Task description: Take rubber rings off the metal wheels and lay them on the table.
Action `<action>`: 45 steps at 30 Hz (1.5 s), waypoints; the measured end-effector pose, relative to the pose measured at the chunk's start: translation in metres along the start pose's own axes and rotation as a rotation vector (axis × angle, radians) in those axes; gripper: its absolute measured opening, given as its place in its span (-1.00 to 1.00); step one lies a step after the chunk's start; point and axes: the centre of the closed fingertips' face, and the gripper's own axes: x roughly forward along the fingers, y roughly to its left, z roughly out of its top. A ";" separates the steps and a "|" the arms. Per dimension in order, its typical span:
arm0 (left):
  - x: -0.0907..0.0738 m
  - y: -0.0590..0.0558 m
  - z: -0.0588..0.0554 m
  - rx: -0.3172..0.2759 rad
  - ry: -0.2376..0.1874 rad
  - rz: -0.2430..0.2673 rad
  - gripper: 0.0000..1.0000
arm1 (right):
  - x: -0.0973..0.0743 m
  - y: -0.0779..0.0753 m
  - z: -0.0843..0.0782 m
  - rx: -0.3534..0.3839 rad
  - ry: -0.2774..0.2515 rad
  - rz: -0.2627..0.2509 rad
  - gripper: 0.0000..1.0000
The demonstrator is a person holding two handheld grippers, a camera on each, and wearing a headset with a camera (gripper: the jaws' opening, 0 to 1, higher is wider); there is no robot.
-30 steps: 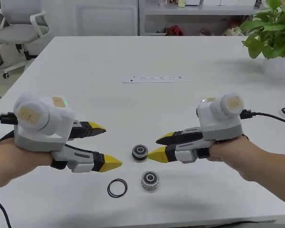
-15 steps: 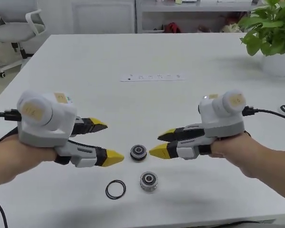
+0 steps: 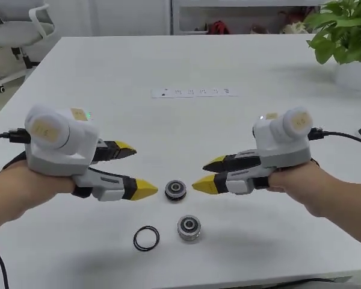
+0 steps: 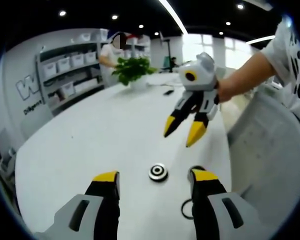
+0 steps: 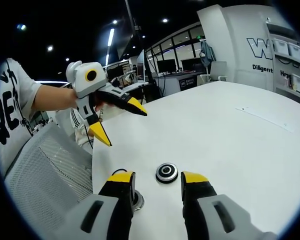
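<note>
Left claw (image 3: 141,171) and right claw (image 3: 201,174), both with jaws apart and holding nothing, face each other low over the white bench (image 3: 198,126). Between their yellow tips sits a small wheel (image 3: 175,190). Nearer the person sits a second wheel (image 3: 189,227), with a loose black ring (image 3: 147,238) lying flat just beside it.

Dark-rimmed metal wheel (image 3: 175,190) lies btwn left gripper (image 3: 143,171) & right gripper (image 3: 201,174); silvery metal wheel (image 3: 189,227) nearer person, black rubber ring (image 3: 147,238) left of it.
</note>
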 end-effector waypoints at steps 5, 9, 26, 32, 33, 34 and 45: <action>0.003 0.004 -0.001 -0.006 -0.001 0.001 0.16 | 0.003 -0.004 -0.002 -0.009 0.006 -0.002 -0.32; 0.006 0.007 -0.002 -0.014 -0.003 0.001 0.15 | 0.004 -0.007 -0.003 -0.017 0.010 -0.003 -0.32; 0.016 0.019 -0.010 -0.031 0.002 -0.007 0.14 | 0.014 -0.016 -0.010 -0.037 0.033 0.002 -0.30; 0.020 0.020 -0.014 -0.034 0.006 -0.013 0.12 | 0.018 -0.018 -0.013 -0.049 0.046 0.007 -0.29; 0.020 0.021 -0.014 -0.034 0.007 -0.014 0.12 | 0.019 -0.018 -0.013 -0.050 0.047 0.008 -0.29; 0.020 0.021 -0.014 -0.034 0.007 -0.014 0.12 | 0.019 -0.018 -0.014 -0.052 0.048 0.009 -0.29; 0.027 0.021 -0.017 -0.042 0.009 -0.025 0.10 | 0.024 -0.021 -0.016 -0.061 0.057 0.014 -0.29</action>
